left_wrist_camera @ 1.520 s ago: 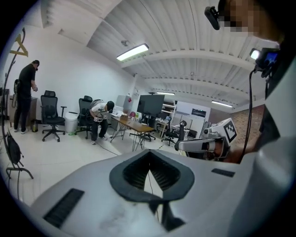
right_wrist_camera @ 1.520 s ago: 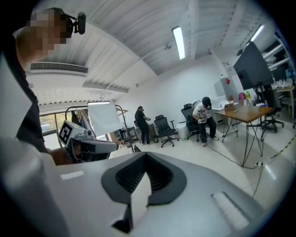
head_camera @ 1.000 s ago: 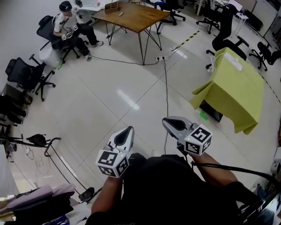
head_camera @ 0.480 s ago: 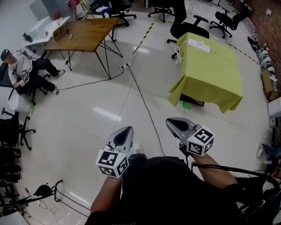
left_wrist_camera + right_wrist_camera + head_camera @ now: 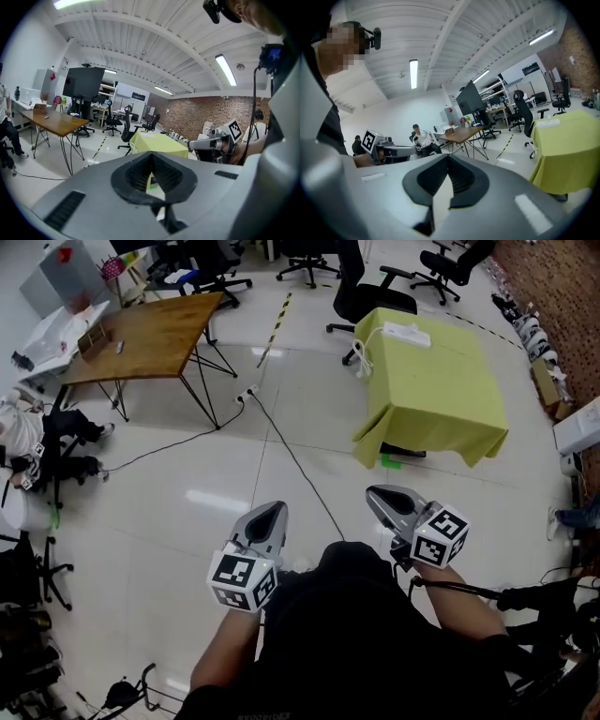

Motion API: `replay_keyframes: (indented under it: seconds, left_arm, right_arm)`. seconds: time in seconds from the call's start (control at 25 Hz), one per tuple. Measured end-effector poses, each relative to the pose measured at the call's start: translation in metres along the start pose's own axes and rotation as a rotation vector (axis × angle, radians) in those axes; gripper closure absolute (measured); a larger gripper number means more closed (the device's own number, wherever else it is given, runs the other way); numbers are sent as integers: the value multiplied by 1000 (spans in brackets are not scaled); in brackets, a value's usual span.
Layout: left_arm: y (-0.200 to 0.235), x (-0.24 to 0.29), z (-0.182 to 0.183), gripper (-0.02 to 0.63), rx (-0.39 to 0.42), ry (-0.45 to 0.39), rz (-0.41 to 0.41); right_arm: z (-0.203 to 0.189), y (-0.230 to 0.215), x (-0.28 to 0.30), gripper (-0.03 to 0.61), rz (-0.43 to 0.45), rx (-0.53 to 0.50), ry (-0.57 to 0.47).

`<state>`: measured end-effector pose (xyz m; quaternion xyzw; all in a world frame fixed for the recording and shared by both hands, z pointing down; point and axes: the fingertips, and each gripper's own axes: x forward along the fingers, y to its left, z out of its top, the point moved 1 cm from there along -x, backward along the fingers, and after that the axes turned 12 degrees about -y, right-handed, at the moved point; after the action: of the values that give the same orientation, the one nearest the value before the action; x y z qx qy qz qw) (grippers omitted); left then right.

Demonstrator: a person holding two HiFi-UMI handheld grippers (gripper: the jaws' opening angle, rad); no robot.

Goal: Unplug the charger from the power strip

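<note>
Your left gripper (image 5: 270, 517) and right gripper (image 5: 382, 497) are pressed together, empty; power strip (image 5: 406, 334) on green table (image 5: 441, 395) lies at 12 o'clock, well apart, right nearer.

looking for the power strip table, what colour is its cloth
Yellow-green cloth, plain with no pattern; clearest in the head view.

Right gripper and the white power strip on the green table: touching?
Apart. Head view shows bare floor between the right gripper and the power strip.

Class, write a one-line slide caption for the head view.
Left tool and right tool, both shut and empty, face the green-draped table bearing a white power strip.
</note>
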<state>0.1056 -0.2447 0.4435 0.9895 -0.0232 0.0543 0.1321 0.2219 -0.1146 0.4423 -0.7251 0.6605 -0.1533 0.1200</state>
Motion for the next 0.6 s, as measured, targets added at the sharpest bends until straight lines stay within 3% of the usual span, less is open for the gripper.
replay_keyframes:
  seconds: [0.32,0.6]
  left_arm:
    - [9,27,-3,607,-3,27,-113]
    - [-8,64,7,607,10,29,-207]
  right_arm:
    - [7,-15,-11,577,-136,-13,-36]
    - [29,-39,-30,577,-236,-52,-73]
